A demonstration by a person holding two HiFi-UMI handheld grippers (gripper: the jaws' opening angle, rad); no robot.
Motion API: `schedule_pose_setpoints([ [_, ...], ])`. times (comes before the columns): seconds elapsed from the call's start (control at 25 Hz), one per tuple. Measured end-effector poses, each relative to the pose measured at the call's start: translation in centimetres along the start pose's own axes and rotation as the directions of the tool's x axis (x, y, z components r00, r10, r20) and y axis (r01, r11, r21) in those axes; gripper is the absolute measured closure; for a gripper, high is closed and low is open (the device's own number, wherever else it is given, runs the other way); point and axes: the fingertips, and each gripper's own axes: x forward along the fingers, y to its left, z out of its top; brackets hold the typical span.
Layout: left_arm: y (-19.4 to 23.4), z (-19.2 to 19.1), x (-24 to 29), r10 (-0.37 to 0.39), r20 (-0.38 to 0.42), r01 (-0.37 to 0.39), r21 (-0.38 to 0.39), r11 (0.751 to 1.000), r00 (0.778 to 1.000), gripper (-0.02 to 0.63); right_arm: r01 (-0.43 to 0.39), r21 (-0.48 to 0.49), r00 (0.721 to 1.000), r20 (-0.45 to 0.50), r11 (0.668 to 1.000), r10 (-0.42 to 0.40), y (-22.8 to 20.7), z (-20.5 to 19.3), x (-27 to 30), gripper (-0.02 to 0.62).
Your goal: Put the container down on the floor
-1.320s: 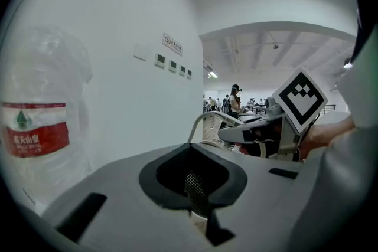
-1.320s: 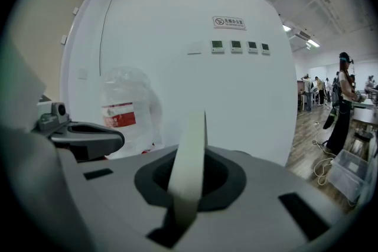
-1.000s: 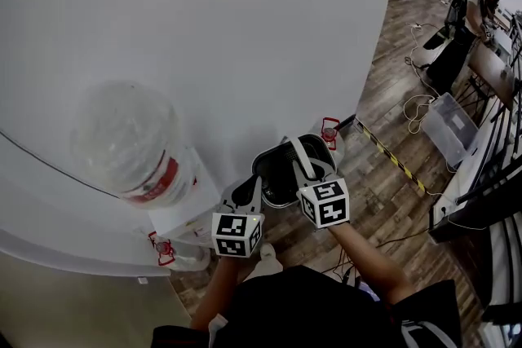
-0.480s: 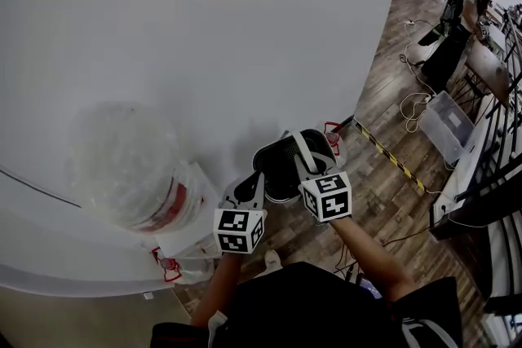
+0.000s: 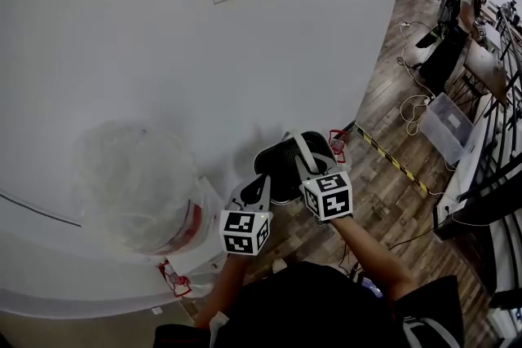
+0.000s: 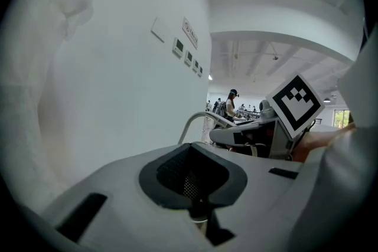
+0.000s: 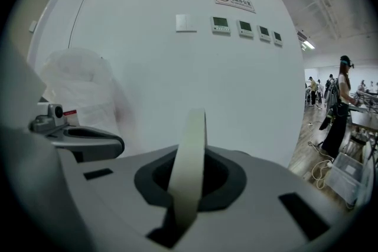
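Container (image 5: 279,172), dark, held beside wall (image 5: 147,45); right gripper (image 7: 172,224) clamped on its pale handle (image 7: 190,162), left gripper (image 6: 199,220) closed on container just to the left

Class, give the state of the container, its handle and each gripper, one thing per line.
container, held up off the floor, hanging by its handle.
handle, swung upright, pinched by the right gripper.
right gripper, shut on the handle.
left gripper, fingers together beside the container's rim; no grip on it shows.
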Motion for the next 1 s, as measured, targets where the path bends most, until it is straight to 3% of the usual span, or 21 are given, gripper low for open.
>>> schedule_pose_setpoints([
  [0.56,1.4,-1.0,0.2,-0.062,-0.004,0.062,-0.038,0.997,0.998,0.589,0.035,0.011,0.999,-0.038,0.999,-0.035,0.9,-1.3,1.2,0.561],
  [1.0,0.9,-2.0,1.3,-0.033,-0.024,0.031,-0.073,0.997,0.999,0.589,0.0,0.018,0.998,-0.057,1.0,0.001,-0.2,-2.4,1.2,0.561],
])
